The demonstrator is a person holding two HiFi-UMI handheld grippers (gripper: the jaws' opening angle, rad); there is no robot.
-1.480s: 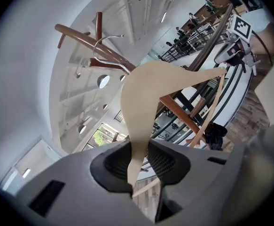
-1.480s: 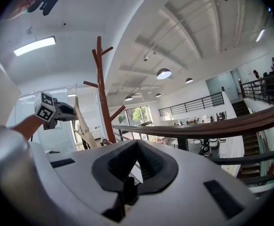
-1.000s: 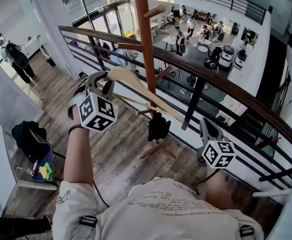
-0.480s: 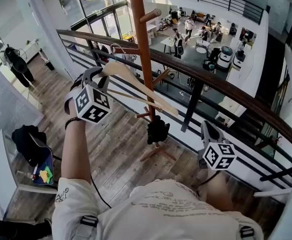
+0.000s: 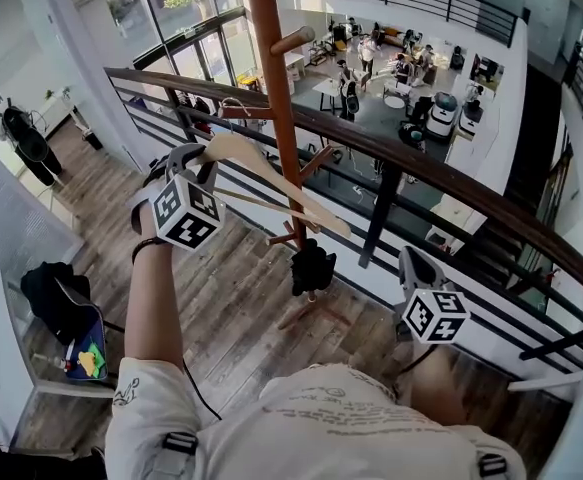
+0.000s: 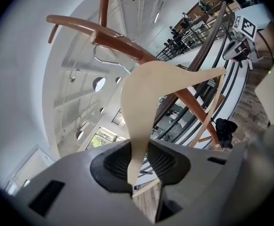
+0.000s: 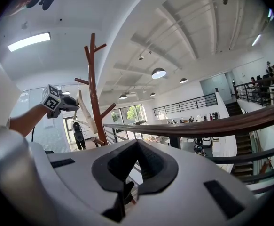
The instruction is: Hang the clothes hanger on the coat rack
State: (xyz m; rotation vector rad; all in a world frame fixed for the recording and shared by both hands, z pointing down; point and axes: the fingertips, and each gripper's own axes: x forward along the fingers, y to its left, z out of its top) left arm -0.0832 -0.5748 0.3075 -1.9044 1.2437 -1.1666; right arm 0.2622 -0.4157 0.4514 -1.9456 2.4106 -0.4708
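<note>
Cream printed T-shirt [image 5: 321, 418], black wristband [image 5: 148, 251], grey left hand-held gripper [image 5: 203, 158]

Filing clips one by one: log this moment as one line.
left claw: shut on hanger | hook: at rack, seated unclear | right claw: shut, empty, low by railing

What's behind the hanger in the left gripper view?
The coat rack's brown trunk passes behind the hanger; its middle stretch is covered, reappearing lower right. The wire hook sits beside the trunk; whether it's over a peg can't be told.
</note>
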